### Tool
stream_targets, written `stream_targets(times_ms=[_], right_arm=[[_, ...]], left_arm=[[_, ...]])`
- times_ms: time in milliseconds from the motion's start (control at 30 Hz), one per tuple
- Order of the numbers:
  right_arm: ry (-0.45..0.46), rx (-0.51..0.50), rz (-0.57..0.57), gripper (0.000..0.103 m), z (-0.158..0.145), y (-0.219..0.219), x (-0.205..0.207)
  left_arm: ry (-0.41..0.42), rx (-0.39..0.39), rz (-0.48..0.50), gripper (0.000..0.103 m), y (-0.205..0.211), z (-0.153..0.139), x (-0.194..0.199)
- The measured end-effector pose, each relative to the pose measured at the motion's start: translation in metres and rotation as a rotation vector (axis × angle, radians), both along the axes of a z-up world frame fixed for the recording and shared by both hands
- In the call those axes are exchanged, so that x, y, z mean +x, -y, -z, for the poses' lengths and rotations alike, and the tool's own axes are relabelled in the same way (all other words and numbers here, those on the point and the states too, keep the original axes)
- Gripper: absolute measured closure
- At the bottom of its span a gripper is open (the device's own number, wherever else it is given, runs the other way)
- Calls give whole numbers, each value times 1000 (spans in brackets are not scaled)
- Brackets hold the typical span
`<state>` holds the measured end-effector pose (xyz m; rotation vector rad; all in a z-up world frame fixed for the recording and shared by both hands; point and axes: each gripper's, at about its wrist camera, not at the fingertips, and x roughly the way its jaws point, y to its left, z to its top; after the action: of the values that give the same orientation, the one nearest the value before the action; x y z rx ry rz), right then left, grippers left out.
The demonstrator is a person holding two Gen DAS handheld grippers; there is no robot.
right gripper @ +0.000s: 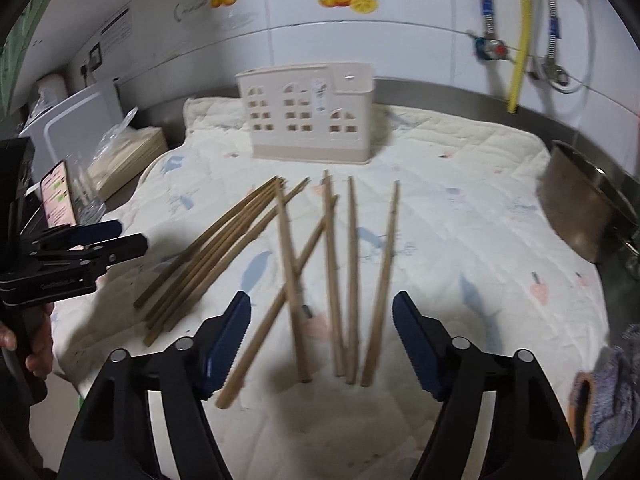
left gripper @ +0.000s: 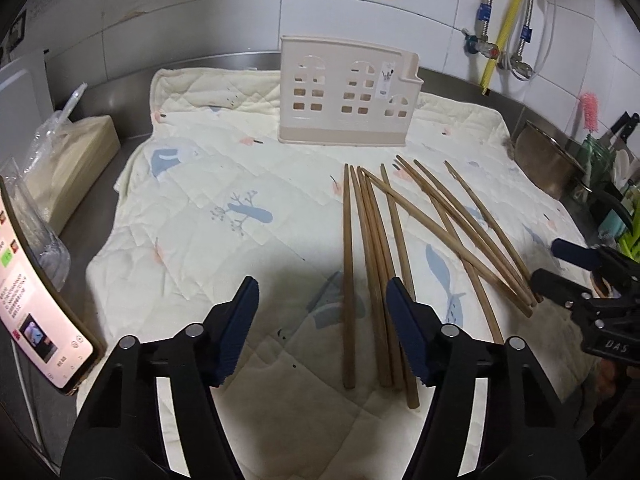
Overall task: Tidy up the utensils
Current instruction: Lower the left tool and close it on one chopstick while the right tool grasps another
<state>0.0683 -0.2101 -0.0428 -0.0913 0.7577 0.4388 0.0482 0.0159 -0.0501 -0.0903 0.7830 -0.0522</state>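
White-tiled kitchen wall behind, steel table (left gripper: 132, 120) under a quilted cloth (left gripper: 224, 184). Bamboo chopsticks (left gripper: 374, 264) scattered across the cloth, fanned toward 12 o'clock; beige holder (left gripper: 344, 92) upright beyond them at 12. Left tongs (left gripper: 322, 330) apart, nothing pressed between the pads, one chopstick lying in the gap. Right tongs (right gripper: 322, 344) likewise apart over several thick ends at 6 o'clock. Best to settle lower, gather parallel sticks only, clamp near the thick ends, avoid the crossed pair, then lift level toward the holder.

Both wrist views angled down, sharing chopsticks (left gripper: 376, 264)
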Motion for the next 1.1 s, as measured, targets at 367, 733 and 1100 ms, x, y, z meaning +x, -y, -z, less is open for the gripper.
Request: stream_targets(times_ms=[367,733,1100], right_arm=[[-66,-6,-104,64,20,-26,15],[-110,-9,-101,86,35,-24,26],[-104,-21,-98,88,39,-20,24]], left_arm=[[-37,-54,64,64,-1,14,5],[-83,-77,101,82,3,30,18],[-104,-65,108,95,10,39,30]])
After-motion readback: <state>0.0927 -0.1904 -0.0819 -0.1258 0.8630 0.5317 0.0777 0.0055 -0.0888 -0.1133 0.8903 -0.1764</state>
